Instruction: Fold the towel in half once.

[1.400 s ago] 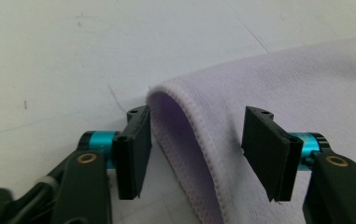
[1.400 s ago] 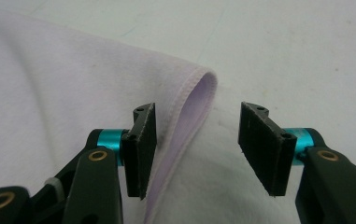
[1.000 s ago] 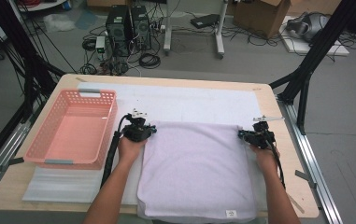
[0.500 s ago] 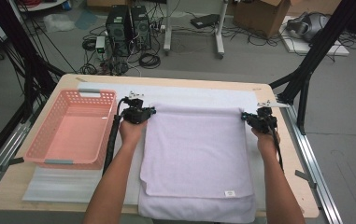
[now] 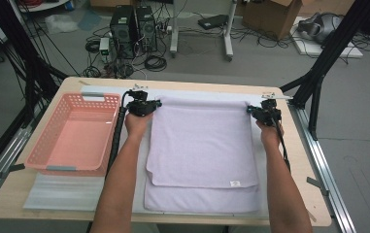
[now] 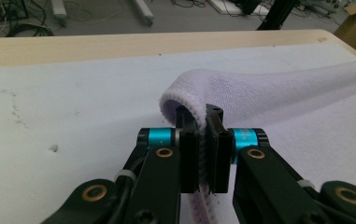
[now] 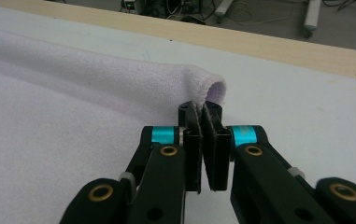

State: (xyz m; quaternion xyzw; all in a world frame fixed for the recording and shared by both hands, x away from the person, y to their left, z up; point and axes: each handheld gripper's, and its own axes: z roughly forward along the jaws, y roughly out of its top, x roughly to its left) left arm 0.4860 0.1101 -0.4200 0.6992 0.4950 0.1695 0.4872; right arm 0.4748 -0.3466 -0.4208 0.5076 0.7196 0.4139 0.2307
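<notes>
A pale lilac towel lies on the white mat, folded over itself, its top layer ending short of the near edge. My left gripper is shut on the towel's far left corner, the hem pinched between its black jaws. At the far right corner my right gripper is shut on the towel in the same way. Both corners are lifted a little and curl over the jaws. A small white label shows on the top layer near its front right corner.
A pink plastic basket stands empty at the left of the table. The white mat covers most of the wooden table. Black frame legs stand at the right; computers and cables lie on the floor beyond.
Both grippers have carried the towel's corners away from the person toward the far side of the table. The towel's upper layer has slid with them, uncovering a strip of the lower layer near the front.
</notes>
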